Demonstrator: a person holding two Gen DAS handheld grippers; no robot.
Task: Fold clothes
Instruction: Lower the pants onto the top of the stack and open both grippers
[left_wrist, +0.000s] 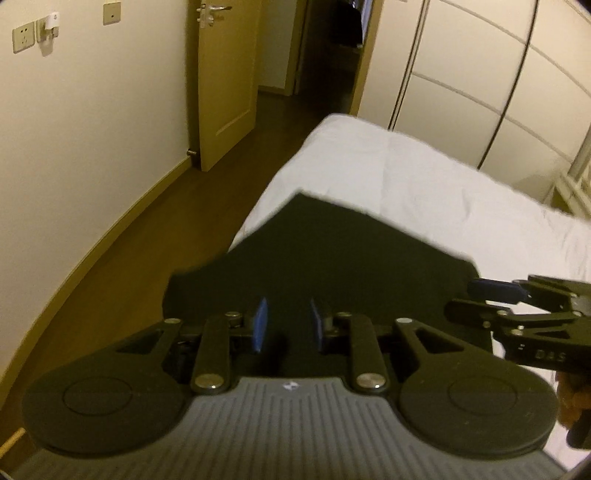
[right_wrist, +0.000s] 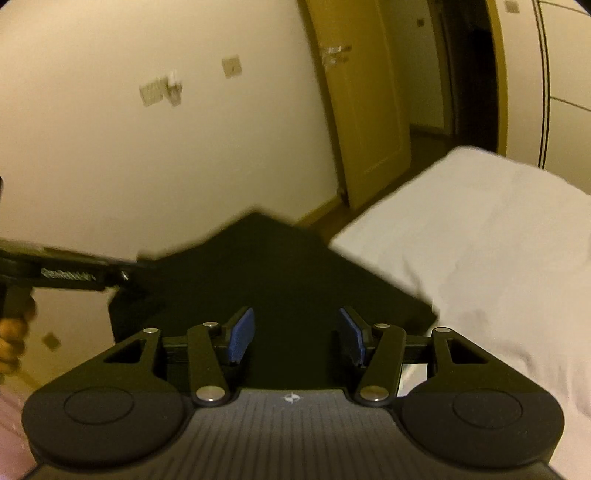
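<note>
A black garment (left_wrist: 332, 251) lies folded flat over the near corner of a white bed (left_wrist: 424, 177); it also shows in the right wrist view (right_wrist: 288, 280). My left gripper (left_wrist: 287, 323) is open, its blue pads (left_wrist: 261, 325) apart just above the garment's near edge. My right gripper (right_wrist: 296, 334) is open wide over the garment, blue pads (right_wrist: 242, 332) apart. The right gripper shows in the left wrist view (left_wrist: 517, 295) at the garment's right edge. The left gripper shows blurred in the right wrist view (right_wrist: 125, 275) at the garment's left side.
A wooden floor (left_wrist: 155, 221) runs along the bed's left side. A cream wall (left_wrist: 74, 140) with sockets stands beyond it. An open wooden door (left_wrist: 225, 92) leads to a dark hallway. White wardrobe doors (left_wrist: 480, 85) stand behind the bed.
</note>
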